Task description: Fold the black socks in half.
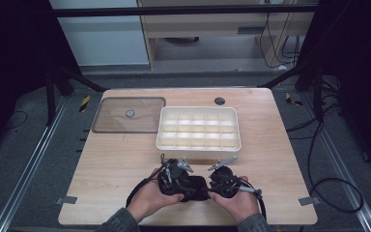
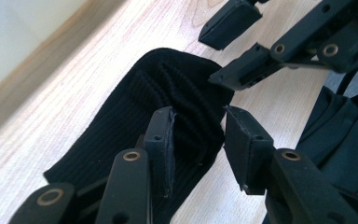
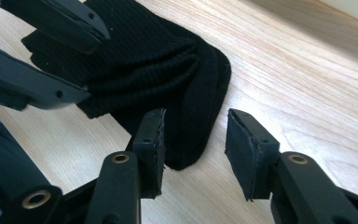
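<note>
Wooden table (image 1: 125, 159), pale grain, in a dark workshop bay.

High view: black ribbed cloth (image 1: 193, 187) near the front edge, in front of the white divided tray (image 1: 199, 145); left gripper (image 1: 174, 165) and right gripper (image 1: 222, 164) flank it.

Left gripper view: jaws part-open over the cloth (image 2: 158, 98), gripping nothing.

Right gripper view: jaws part-open just beside the cloth's (image 3: 168, 60) folded end, empty. Advisable: take opposite edges squarely, one layer each.

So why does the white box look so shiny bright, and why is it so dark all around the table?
In the high view, light falls straight on the white divided box, so its compartments glow, while the room around the wooden table stays dim. In the left gripper view the black ribbed cloth is sharp. In the right gripper view the far table edge goes soft and pale.
</note>
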Tool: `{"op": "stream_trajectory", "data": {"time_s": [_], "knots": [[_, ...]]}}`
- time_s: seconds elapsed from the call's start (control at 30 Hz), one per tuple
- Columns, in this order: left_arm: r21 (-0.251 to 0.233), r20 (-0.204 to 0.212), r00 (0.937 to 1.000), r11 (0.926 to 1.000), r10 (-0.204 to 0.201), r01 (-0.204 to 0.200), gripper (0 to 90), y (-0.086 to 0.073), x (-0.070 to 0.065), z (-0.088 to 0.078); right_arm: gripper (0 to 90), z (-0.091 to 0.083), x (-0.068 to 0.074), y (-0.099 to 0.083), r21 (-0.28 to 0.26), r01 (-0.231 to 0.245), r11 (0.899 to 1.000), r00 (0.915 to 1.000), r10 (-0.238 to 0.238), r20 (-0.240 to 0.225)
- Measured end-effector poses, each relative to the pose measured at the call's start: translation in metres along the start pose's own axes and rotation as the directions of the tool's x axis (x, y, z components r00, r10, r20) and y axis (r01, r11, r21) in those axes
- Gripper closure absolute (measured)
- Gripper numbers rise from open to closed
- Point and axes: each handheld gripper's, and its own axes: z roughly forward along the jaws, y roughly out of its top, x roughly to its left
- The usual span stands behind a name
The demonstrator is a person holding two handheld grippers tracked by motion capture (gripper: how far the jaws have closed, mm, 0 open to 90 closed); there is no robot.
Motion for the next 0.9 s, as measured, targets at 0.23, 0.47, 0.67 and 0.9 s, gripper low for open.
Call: {"op": "stream_trajectory", "data": {"time_s": [0.23, 0.47, 0.67, 0.9], "knots": [[0.017, -0.064, 0.9979, 0.9998, 0.004, -0.003, 53.0, -0.001, 0.006, -0.011, 56.0, -0.017, -0.002, 0.005, -0.026, 0.0, 1.0, 0.9996, 0.001, 0.027], [0.031, -0.13, 0.9915, 0.9995, -0.004, 0.008, 39.7, -0.004, 0.015, -0.027, 52.7, -0.031, 0.002, 0.016, -0.042, 0.036, 0.998, 0.9978, -0.033, 0.058], [0.018, -0.161, 0.9865, 0.9993, -0.029, 0.032, 29.6, -0.01, 0.023, -0.041, 46.0, -0.037, 0.005, 0.022, -0.053, 0.053, 0.997, 0.9953, -0.049, 0.084], [0.022, -0.165, 0.9845, 0.9976, -0.061, 0.065, 16.7, -0.023, 0.033, -0.045, 38.7, -0.035, 0.008, 0.027, -0.053, 0.059, 0.997, 0.994, -0.054, 0.095]]}}
